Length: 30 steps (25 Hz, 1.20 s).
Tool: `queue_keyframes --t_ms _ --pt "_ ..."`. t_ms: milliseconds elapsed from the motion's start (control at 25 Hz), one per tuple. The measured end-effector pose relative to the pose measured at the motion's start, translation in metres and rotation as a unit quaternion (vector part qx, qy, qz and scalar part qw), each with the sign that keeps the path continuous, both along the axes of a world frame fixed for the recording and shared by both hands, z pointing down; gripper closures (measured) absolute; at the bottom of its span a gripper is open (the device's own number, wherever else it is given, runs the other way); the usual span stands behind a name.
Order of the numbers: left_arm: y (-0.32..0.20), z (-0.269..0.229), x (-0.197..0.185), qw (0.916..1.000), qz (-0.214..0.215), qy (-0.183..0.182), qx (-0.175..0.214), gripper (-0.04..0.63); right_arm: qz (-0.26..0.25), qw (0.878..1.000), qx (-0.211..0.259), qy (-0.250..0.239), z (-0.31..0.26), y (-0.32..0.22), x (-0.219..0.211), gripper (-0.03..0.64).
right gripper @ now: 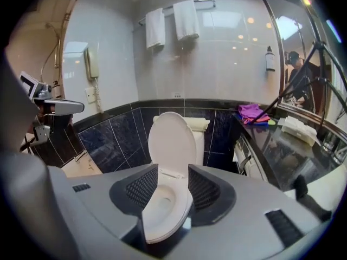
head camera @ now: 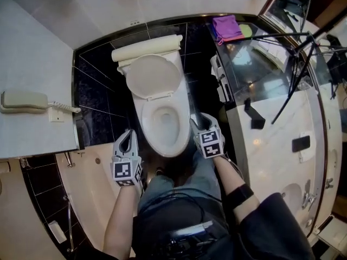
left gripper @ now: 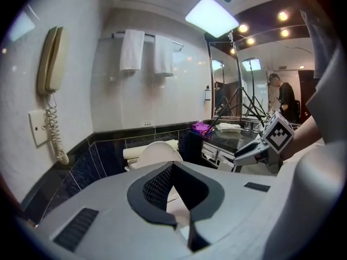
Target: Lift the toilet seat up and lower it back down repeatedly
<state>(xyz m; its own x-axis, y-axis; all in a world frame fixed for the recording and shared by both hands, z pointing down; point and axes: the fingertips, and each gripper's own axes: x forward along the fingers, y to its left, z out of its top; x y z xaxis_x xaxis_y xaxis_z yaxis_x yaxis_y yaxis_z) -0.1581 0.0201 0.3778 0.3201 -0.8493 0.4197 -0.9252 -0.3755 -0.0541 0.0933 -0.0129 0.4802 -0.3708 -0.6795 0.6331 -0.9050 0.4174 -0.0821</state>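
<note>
1. Glossy white ceramic: the toilet seat (head camera: 153, 76), a smooth solid oval, stands raised and leans back on the rounded cistern (head camera: 146, 47).
2. Below it the bowl (head camera: 140, 121) lies uncovered, its hollow pale and smooth.
3. Beside the bowl's left rim, the left gripper (head camera: 128, 133) has its mesh-textured jaws together at the tips, with nothing between them.
4. Just beside the right rim, the right gripper (head camera: 198, 121) has its jaws apart; they frame the bowl without touching it.
5. Black veined wall tiles (head camera: 95, 80) gleam behind. A dark glassy counter (right gripper: 282, 145) carries a crumpled purple cloth (head camera: 226, 27), and a beige phone (head camera: 23, 99) with a coiled cord hangs on the wall.
</note>
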Motion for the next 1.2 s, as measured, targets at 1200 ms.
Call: queue_keyframes --t_ms 1200 --pt "0.005 0.292 0.001 0.9962 0.035 -0.059 -0.053 0.595 0.177 0.913 -0.301 -0.212 0.435 0.094 -0.010 0.411"
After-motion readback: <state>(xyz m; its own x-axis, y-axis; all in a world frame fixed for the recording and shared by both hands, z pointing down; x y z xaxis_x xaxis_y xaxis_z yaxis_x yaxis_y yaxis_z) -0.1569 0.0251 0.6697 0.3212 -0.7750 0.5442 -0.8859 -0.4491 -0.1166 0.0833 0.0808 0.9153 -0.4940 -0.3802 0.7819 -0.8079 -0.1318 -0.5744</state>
